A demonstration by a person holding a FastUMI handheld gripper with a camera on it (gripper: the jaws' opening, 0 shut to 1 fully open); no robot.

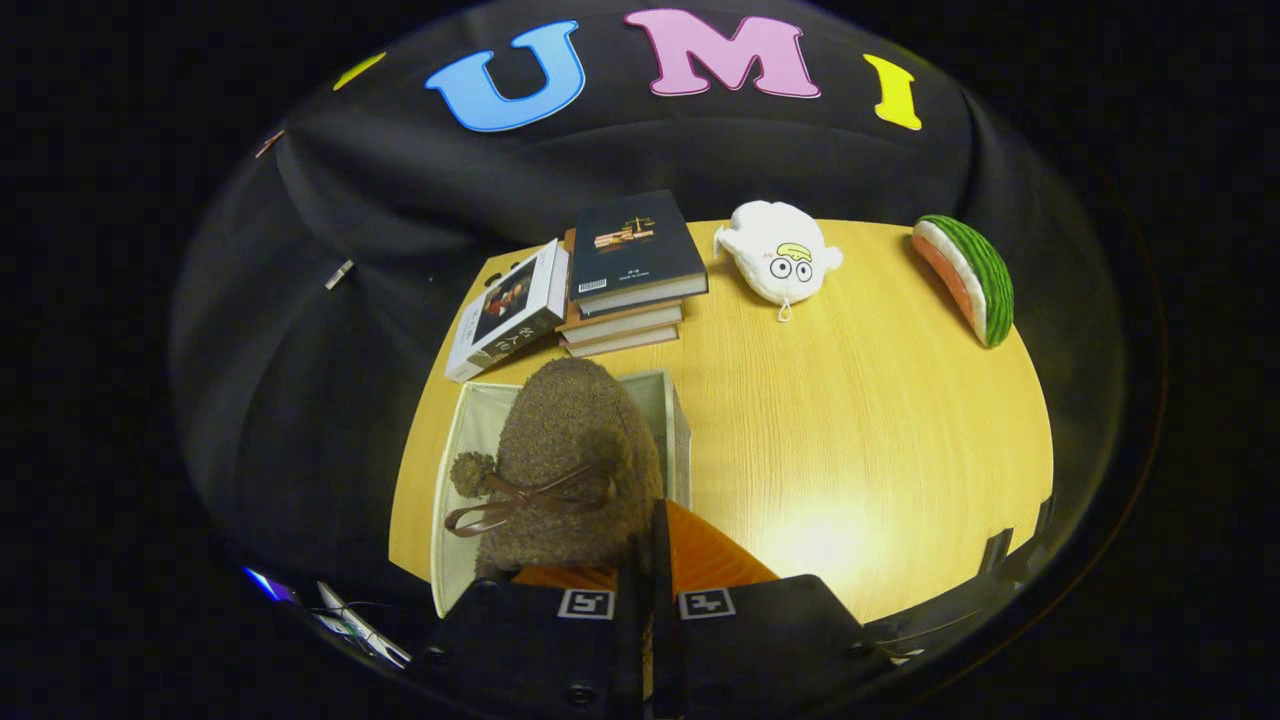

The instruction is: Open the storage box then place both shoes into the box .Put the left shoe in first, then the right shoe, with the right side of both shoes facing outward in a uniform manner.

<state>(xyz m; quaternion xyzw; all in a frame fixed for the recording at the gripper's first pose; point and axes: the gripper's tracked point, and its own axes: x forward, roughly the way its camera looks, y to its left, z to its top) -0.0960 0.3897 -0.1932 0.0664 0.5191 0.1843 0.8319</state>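
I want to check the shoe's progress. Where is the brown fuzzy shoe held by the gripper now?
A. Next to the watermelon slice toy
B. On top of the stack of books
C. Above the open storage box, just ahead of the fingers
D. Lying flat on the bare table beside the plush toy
C: the brown fuzzy shoe hangs over the open storage box, its edge pinched by the closed gripper.
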